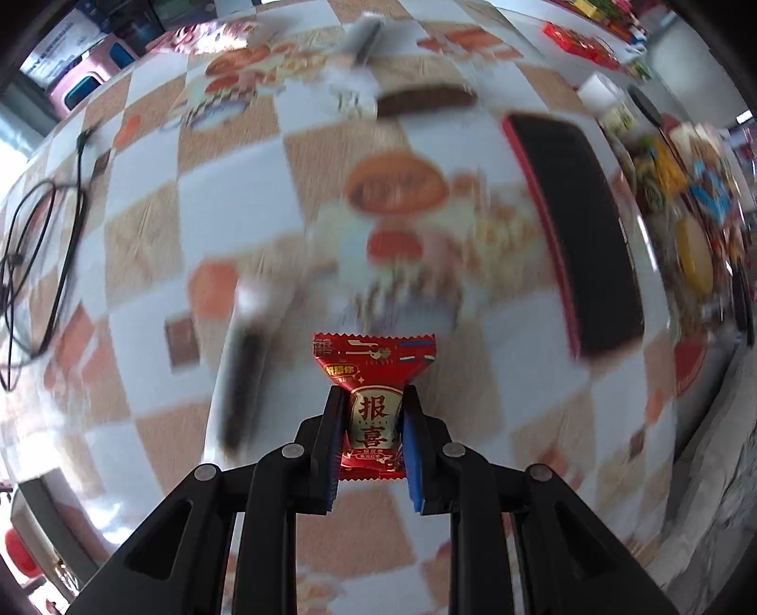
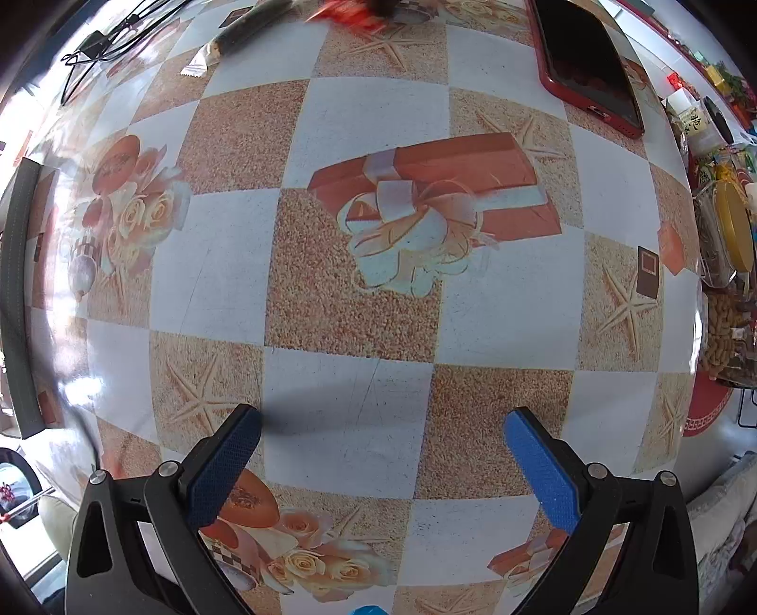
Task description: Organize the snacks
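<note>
Left gripper (image 1: pixel 371 421) jaws clamp a red candy packet (image 1: pixel 374 402) mid-carry; right gripper (image 2: pixel 381 447) jaws gape, empty; dark snack bar (image 1: pixel 243 383) unsorted on desk (image 2: pixel 359 392).

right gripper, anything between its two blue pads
No object: the right gripper is open, and only bare checkered tablecloth shows between its pads in the right wrist view.

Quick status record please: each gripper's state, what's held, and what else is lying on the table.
left gripper: shut on red candy, held above the table
right gripper: open, holding nothing, over bare tablecloth
phone: red case, screen up, on the cloth
dark snack bar: on the cloth at the far edge of the right view
snack jars: at the table's right edge
cable: black, on the left
left view: blurred, details uncertain
</note>
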Motion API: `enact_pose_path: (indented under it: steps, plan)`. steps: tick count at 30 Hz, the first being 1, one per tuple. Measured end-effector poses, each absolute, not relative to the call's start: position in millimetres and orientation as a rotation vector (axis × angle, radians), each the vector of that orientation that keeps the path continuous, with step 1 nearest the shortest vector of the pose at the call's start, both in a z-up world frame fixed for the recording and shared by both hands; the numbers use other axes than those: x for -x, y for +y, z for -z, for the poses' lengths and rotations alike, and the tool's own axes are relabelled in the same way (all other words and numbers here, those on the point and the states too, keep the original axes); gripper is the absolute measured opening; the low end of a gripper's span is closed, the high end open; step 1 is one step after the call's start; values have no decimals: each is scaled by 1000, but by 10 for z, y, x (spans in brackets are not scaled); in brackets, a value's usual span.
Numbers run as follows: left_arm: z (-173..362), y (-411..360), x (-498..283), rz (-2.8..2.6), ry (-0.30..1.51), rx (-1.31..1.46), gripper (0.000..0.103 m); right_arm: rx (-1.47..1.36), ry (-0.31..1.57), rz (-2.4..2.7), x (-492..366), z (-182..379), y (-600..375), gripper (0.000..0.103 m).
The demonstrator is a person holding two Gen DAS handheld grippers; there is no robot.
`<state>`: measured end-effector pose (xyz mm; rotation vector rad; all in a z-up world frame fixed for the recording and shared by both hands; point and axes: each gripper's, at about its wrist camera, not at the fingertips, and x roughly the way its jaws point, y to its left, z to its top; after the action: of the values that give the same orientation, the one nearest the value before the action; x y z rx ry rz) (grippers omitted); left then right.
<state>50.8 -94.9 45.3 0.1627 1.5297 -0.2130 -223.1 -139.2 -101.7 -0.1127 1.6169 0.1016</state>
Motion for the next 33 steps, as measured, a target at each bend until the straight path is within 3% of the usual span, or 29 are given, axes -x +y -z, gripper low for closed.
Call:
enact_pose_path:
  steps: [15,16,19,22,26,33]
  plan:
    - [-500,320,890,109,1588,-166,28,90,1585,-83,2343,1002,-1420,103]
    - [-505,370,934,111,1586,-176,32,90,1592,-82,2318,1003,-1417,103]
    - [-445,427,984,74,1594,-219,80,80,1623,-72,2254,1017,-1419,103]
    - [-394,606,1072,71,1593,-162,84,60,1673,-53,2167,1042,-1423,103]
    - [-289,848,1005,45,1620,-145,103,-15,1749,5,1949,1091,-1414,103]
    - [-308,963,844,59,1580,-128,103,-219,1702,-6,1303,997,-1187,103]
